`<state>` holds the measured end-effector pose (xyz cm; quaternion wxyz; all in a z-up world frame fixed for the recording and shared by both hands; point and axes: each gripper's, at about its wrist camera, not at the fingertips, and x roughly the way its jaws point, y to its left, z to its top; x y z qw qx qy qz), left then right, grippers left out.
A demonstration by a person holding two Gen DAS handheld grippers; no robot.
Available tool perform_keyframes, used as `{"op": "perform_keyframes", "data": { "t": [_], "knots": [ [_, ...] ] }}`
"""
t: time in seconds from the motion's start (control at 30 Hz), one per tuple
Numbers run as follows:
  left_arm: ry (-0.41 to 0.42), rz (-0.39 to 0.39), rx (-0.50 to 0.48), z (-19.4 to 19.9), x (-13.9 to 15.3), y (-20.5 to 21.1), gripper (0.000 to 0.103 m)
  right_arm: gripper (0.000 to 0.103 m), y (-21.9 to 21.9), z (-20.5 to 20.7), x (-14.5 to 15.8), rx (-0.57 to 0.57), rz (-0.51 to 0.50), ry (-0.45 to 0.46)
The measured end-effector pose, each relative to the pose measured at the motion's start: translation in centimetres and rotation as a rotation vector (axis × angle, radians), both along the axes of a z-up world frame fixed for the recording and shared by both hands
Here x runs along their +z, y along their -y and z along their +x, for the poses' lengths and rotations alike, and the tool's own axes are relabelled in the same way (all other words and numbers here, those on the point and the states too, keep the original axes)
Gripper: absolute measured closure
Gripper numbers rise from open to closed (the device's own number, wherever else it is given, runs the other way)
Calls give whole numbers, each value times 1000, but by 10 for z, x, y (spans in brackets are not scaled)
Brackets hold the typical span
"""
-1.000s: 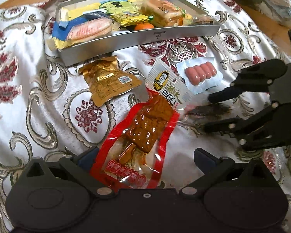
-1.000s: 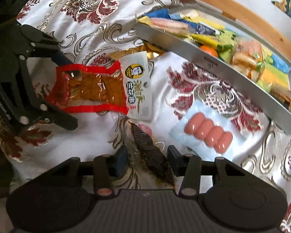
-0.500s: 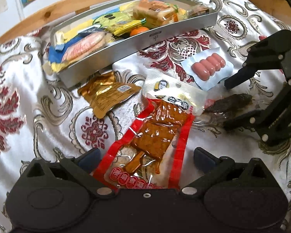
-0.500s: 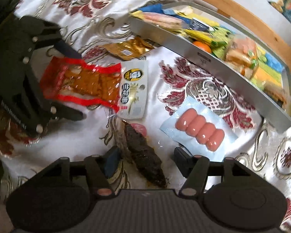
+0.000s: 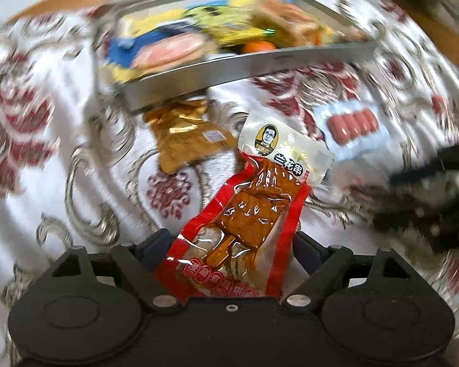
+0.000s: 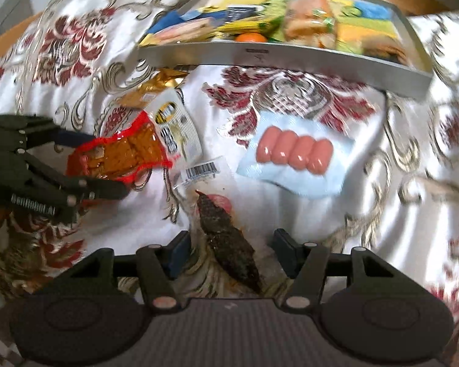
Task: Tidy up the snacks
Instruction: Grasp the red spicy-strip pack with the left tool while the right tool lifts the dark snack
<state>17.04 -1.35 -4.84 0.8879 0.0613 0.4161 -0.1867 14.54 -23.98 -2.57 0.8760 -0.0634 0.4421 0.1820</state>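
— Red-edged plastic sits nearest: the red packet (image 5: 248, 214) is pinched in the left claw (image 5: 229, 244), one finger against each long edge.

— Which way does it run?

— Its long axis follows the claw's forward line, leaning a little right. The clear end, showing brown tofu pieces, is close to the camera. The white header (image 5: 284, 150) points away toward the tray. It stays sharp while the patterned cloth (image 5: 76, 122) around it is smeared.

— Any writing?

— The header carries a small printed portrait logo and the black characters 兰花串. A row of white characters in red circles runs along the near end, too small to read.

— And the other side?

— The right claw (image 6: 232, 244) is spread and grips nothing. It straddles a dark snack (image 6: 226, 238) in a clear wrapper lying on the cloth. That piece's long axis runs from near right to far left, tapered tip away. A barcode label (image 6: 202, 169) sits just past the tip, digits illegible.

— Farther out?

— A pale blue sausage pack (image 6: 293, 153) lies flat with four pink sausages side by side. Left of it is a gold packet (image 5: 186, 140) with a small white label I can't read, just beside the metal tray (image 5: 260, 67). The tray is full of bright wrappers and holds an orange (image 5: 258, 46). The small mark on its front wall is unreadable.
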Motion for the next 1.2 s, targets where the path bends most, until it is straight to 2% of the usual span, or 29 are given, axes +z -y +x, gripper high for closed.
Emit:
{"op": "perform_keyframes", "data": {
  "t": [0.1, 0.17, 0.23, 0.4, 0.53, 0.6, 0.67, 0.97, 1.03, 1.1, 1.2],
  "knots": [
    [-69, -76, 73, 4, 6, -12, 20, 46, 8, -8, 3, -43, 68, -36],
    [-107, -121, 102, 5, 9, -19, 20, 46, 14, -14, 5, -74, 126, -60],
    [-116, -135, 115, 6, 10, -22, 19, 45, 16, -21, 4, -93, 152, -47],
    [-66, -74, 77, 0, 4, -12, 11, 42, 9, -37, -9, -101, 122, 66],
    [8, 27, 14, -3, -4, 1, 6, 43, -2, -46, -10, -74, 75, 184],
    [47, 96, -23, -5, -10, 10, 3, 43, -7, -45, -12, -60, 57, 215],
    [94, 131, -44, -7, -13, 15, 1, 42, -10, -43, -15, -57, 53, 225],
    [216, 159, -166, -6, -18, 30, 1, 41, -9, -40, -23, -63, 64, 226],
    [215, 151, -181, -6, -17, 30, 6, 42, -9, -41, -24, -62, 60, 228],
    [201, 139, -176, -5, -15, 29, 15, 46, -10, -41, -23, -58, 59, 231],
    [175, 102, -151, -4, -11, 26, 20, 50, -9, -42, -22, -46, 72, 232]
  ]
}}
